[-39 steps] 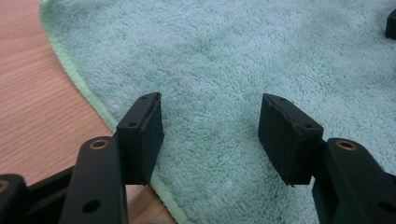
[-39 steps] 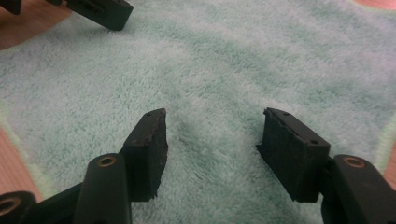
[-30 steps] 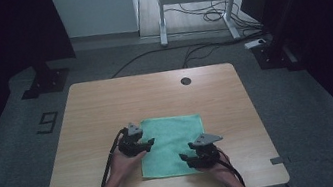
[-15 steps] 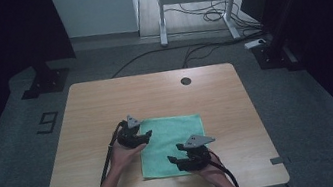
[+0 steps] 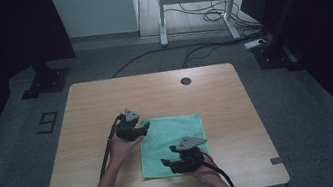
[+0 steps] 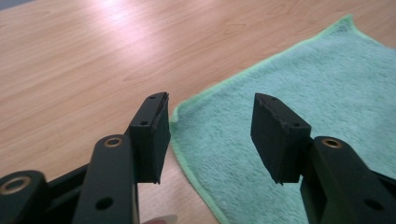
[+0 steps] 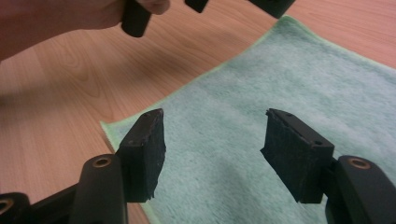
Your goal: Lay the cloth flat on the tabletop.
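Here, a rectangular green terry cloth (image 5: 173, 144) lies flat on the pale wooden tabletop (image 5: 86, 111), toward six o'clock. The left claw (image 5: 144, 130) sits at the cloth's ten o'clock corner, its jaws parted but just closing, astride the hem. The right claw (image 5: 167, 164) gapes over the seven o'clock corner, gripping nothing. The right gripper view shows the cloth's pile (image 7: 243, 102) and the person's left hand (image 7: 60, 18).

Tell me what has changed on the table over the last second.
The right claw slid left along the cloth's near edge; the left claw edged away from the person at the far-left corner, its jaws closing a little. Both remain open, holding nothing. The cloth stayed flat.
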`<state>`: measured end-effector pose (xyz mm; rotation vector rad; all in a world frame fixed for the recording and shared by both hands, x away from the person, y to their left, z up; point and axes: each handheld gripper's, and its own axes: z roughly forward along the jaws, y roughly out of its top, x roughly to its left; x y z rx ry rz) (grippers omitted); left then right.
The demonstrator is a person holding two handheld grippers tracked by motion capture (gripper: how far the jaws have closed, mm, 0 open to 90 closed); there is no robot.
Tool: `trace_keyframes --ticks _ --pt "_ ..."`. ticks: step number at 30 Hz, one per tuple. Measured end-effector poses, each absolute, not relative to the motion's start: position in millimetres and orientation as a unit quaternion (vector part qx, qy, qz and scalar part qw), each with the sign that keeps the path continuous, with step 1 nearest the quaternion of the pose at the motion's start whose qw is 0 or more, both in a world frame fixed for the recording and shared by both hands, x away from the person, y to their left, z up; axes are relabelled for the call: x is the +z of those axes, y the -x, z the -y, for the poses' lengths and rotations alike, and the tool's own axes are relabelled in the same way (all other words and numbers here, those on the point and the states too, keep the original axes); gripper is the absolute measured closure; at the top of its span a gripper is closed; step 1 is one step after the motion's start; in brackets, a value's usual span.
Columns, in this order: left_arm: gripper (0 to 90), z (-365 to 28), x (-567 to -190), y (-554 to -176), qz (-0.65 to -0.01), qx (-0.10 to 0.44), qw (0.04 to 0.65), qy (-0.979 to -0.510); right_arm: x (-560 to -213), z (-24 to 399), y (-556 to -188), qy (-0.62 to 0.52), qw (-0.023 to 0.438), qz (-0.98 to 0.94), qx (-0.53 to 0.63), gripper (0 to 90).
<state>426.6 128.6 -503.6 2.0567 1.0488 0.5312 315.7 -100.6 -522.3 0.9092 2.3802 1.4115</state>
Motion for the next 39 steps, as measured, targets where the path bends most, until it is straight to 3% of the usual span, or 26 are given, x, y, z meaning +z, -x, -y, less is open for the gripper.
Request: trace_keyframes --ticks 31,39 --pt "55.3 -132.9 -530.3 -470.5 -0.438 0.163 0.352 -0.811 -526.2 96.2 -317.1 -0.302 0.112 -0.819 0.475 40.9" --pt "67.6 -132.5 -536.1 -472.0 -0.443 0.146 0.345 -0.815 -528.4 89.5 -313.8 -0.294 0.109 -0.824 0.472 41.2"
